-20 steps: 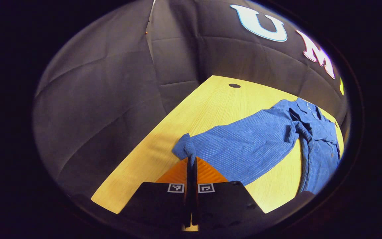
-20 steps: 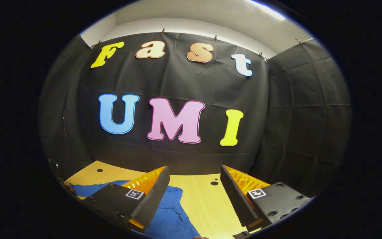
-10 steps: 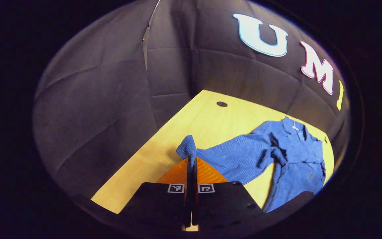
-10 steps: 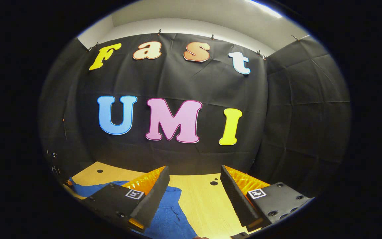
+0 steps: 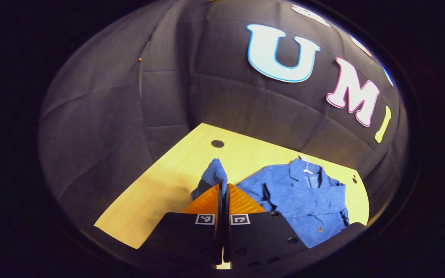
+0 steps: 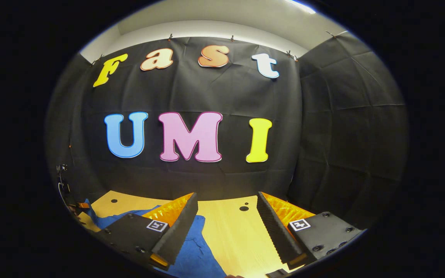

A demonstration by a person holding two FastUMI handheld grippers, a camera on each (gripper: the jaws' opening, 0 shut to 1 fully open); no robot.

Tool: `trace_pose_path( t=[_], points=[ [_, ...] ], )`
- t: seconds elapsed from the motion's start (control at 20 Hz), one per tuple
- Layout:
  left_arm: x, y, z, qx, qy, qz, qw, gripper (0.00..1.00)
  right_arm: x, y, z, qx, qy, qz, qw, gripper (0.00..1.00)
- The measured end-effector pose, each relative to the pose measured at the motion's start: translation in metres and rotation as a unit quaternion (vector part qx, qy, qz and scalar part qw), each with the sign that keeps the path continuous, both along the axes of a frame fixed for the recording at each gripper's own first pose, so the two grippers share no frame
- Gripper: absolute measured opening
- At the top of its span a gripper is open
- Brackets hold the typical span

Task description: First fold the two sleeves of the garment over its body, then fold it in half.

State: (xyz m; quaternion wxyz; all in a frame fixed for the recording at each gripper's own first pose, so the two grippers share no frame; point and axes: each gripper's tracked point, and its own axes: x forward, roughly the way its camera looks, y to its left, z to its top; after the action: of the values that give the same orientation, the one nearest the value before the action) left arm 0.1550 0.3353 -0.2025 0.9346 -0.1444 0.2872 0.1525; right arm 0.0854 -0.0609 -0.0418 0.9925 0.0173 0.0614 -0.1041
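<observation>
1. Black cloth walls (image 5: 110, 116) enclose a pale wooden table (image 5: 160, 185) with small dark holes in its top.
2. On the table lies a blue corduroy button-front jacket (image 5: 303, 200), collar toward the back wall.
3. Left gripper (image 5: 223, 189): its orange-backed fingers are pressed together on the end of one sleeve (image 5: 214, 175), which stands bunched above the fingertips, raised off the table beside the jacket's body.
4. Right gripper (image 6: 227, 216): fingers spread wide, nothing between them, held above bare table with the jacket (image 6: 195, 251) under its left-hand finger.
</observation>
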Motion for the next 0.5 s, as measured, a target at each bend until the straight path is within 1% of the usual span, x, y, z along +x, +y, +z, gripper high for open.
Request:
trace_pose_path(
  t=[0.05,0.2,0.25,0.3,0.45,0.5],
  points=[
    [0.010,-0.013,0.005,-0.001,-0.002,-0.011,1.000,0.00,-0.003,-0.007,-0.001,0.003,0.000,-0.007,1.000,0.87],
    [0.041,-0.056,0.025,-0.005,-0.018,-0.051,0.999,0.00,-0.014,-0.028,-0.002,0.012,0.003,-0.029,1.000,0.87],
    [0.052,-0.071,0.028,-0.001,-0.019,-0.066,0.998,0.00,-0.018,-0.034,-0.002,0.012,0.004,-0.035,0.999,0.98],
    [0.062,-0.086,0.032,0.005,-0.022,-0.082,0.996,0.00,-0.021,-0.040,0.000,0.011,0.003,-0.041,0.999,0.87],
    [0.092,-0.134,0.038,0.004,-0.024,-0.127,0.992,0.00,-0.029,-0.055,0.003,0.006,0.002,-0.057,0.998,0.87],
    [0.101,-0.150,0.038,0.003,-0.023,-0.140,0.990,0.00,-0.031,-0.060,0.003,0.006,0.003,-0.060,0.998,0.98]
  ],
)
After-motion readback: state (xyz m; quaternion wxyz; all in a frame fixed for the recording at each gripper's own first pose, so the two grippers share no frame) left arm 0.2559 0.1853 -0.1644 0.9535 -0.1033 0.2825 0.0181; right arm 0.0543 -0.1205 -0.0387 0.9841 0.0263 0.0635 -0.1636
